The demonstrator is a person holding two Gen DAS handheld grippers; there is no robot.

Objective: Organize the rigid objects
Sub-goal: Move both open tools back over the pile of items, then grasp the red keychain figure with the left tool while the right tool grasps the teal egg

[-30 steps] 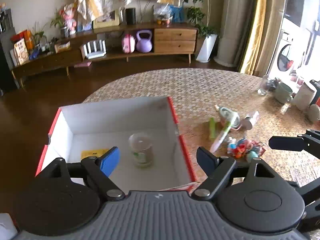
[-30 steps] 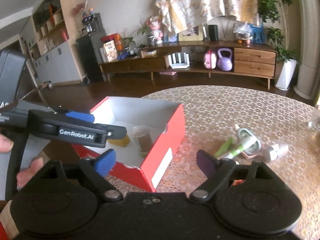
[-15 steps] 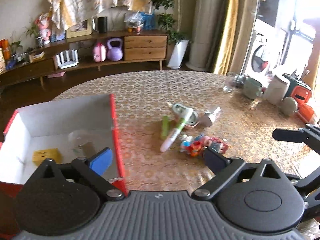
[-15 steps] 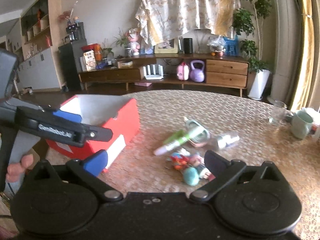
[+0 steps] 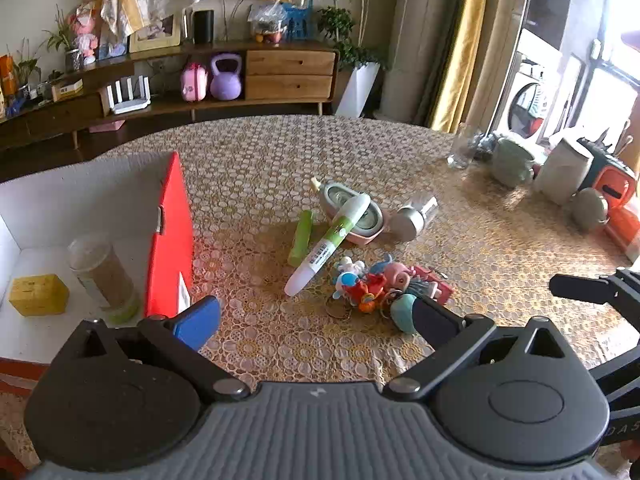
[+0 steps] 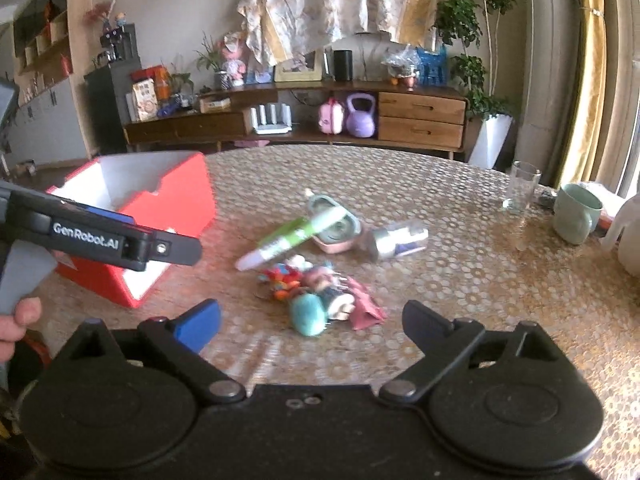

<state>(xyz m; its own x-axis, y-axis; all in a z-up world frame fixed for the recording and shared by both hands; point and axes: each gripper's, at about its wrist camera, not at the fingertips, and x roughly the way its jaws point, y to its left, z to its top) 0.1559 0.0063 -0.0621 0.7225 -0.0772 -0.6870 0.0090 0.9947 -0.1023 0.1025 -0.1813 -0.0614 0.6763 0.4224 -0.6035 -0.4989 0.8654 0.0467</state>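
Your left gripper [image 5: 316, 318] jaws sit wide apart and empty; your right gripper [image 6: 310, 318] jaws are closing on nothing. Toy keychain bundle [image 6: 320, 292] lies on the tabletop [image 5: 480, 248], pen [image 5: 328, 244] touching it; a sloppy grab could snag both

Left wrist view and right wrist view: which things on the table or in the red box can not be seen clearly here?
- Red box, left wrist view: the picture's left edge cuts it off, so part of its inside is unseen.
- Jar and yellow block: in the right wrist view the box wall hides both.
- Keychain toys, right wrist view: blurred, single figures not clear.
- Pen: its print is too small to read.
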